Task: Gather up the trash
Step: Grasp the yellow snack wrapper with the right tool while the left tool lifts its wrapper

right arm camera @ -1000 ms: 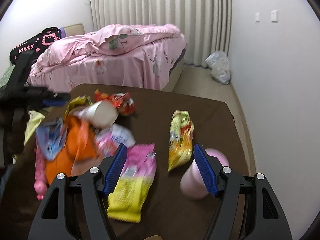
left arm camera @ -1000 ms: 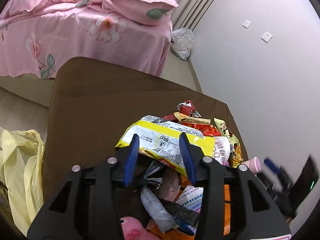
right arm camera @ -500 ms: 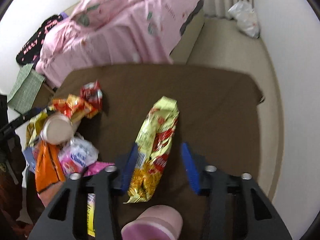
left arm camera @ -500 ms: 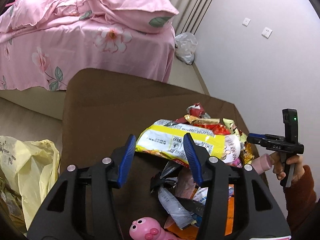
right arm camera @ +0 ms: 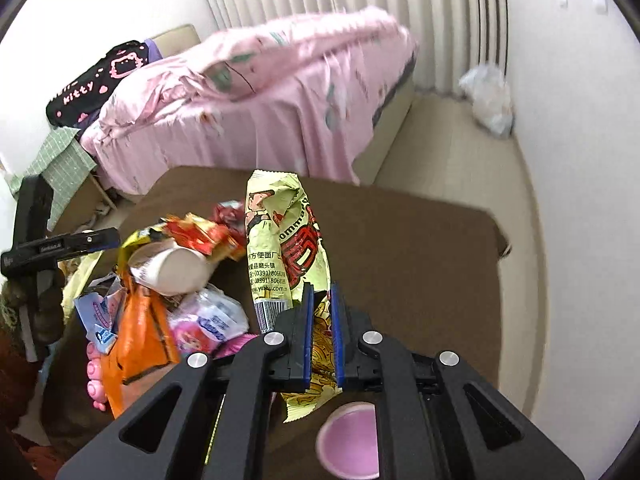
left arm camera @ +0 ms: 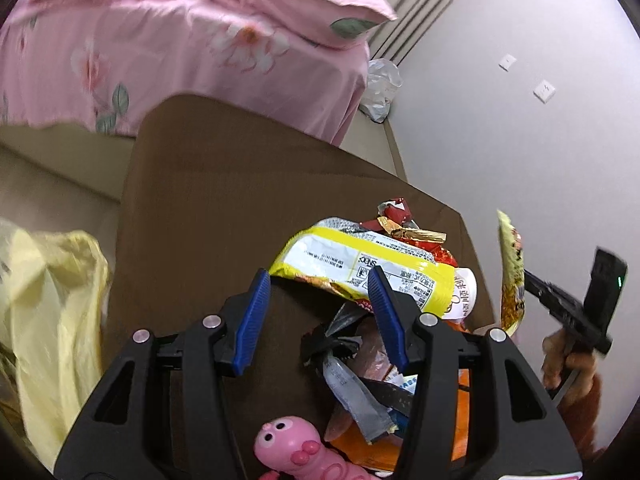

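The left claw [left arm camera: 316, 306] stands half open over the brown surface [left arm camera: 208, 208], with nothing pressed between its blue pads. To its left hangs a pale yellow plastic bag [left arm camera: 52, 312]. Just beyond its tips lies a yellow and white crinkled snack packet [left arm camera: 360, 264], on top of a heap of wrappers; a white paper cup [left arm camera: 464, 292] lies on its side to the right of that packet. Under the claw, near the camera, there is a pink plastic toy [left arm camera: 288, 448].

The right claw [right arm camera: 321, 308] has just been closing, and its pads now pinch a pale yellow-green noodle packet with red print [right arm camera: 286, 240], which stands up from the claw, above the surface. Below this claw stands a pink round cup [right arm camera: 350, 442].
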A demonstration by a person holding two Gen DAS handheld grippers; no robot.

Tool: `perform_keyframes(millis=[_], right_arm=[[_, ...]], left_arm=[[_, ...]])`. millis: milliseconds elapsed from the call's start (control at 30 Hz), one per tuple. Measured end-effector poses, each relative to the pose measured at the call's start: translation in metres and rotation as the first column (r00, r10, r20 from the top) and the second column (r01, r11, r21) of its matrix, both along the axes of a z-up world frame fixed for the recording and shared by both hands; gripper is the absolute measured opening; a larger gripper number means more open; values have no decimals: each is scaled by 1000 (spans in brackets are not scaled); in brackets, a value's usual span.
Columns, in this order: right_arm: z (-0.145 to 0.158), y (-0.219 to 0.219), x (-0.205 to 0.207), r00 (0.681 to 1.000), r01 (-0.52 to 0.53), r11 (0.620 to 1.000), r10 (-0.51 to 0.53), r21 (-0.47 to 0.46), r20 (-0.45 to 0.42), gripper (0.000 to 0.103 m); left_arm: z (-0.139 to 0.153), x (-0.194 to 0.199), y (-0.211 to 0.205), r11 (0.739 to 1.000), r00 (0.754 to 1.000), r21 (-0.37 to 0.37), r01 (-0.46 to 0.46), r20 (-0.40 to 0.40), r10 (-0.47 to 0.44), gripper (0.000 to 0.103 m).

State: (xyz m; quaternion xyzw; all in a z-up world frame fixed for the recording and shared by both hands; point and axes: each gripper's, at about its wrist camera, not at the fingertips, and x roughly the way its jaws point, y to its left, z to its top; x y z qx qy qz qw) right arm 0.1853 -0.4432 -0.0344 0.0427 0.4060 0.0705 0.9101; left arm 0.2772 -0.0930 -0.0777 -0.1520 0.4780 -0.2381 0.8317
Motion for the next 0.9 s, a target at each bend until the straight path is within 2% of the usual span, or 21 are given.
perform_keyframes(millis=[133, 267, 333, 367, 433, 467, 600, 700, 800, 900], right_arm=[[10, 22, -23, 995, 45, 997, -39, -64, 90, 9], [10, 42, -49, 989, 63, 997, -57, -37, 138, 9], [9, 49, -59, 986, 68, 997, -62, -34, 152, 9], [7, 53, -64, 986, 68, 997, -62, -30, 154, 9], [2, 58, -69, 988, 59, 998, -57, -12, 141, 9], [-2, 60, -72, 989, 60, 998, -60, -2, 135, 9], [-13, 67, -86, 991, 62, 998, -60, -11, 122, 9], [-16, 67, -91, 990, 69, 998, -68, 0, 120, 9], [-15, 64, -98, 988, 81, 996, -84, 29, 127, 9], [-12, 67, -104, 987, 80, 996, -84, 32, 139, 9]], left_arm=[[-16, 16, -6, 999, 993, -38, -35, -111, 31, 49], [-31, 28, -7, 991, 972, -71, -109, -215, 92, 48], [-34, 29, -4, 984, 965, -106, -142, -235, 114, 48], [-36, 30, -3, 978, 962, -133, -158, -244, 122, 41], [-36, 31, -5, 976, 963, -153, -154, -246, 114, 21], [-35, 29, -6, 977, 964, -155, -149, -241, 109, 16], [-10, 14, -9, 986, 989, -137, -94, -129, 76, 8], [19, -5, -8, 994, 999, -95, -52, 1, 52, 6], [50, -30, -7, 999, 989, -25, -23, 147, 27, 6], [74, -56, -4, 999, 968, 32, -24, 251, 16, 6]])
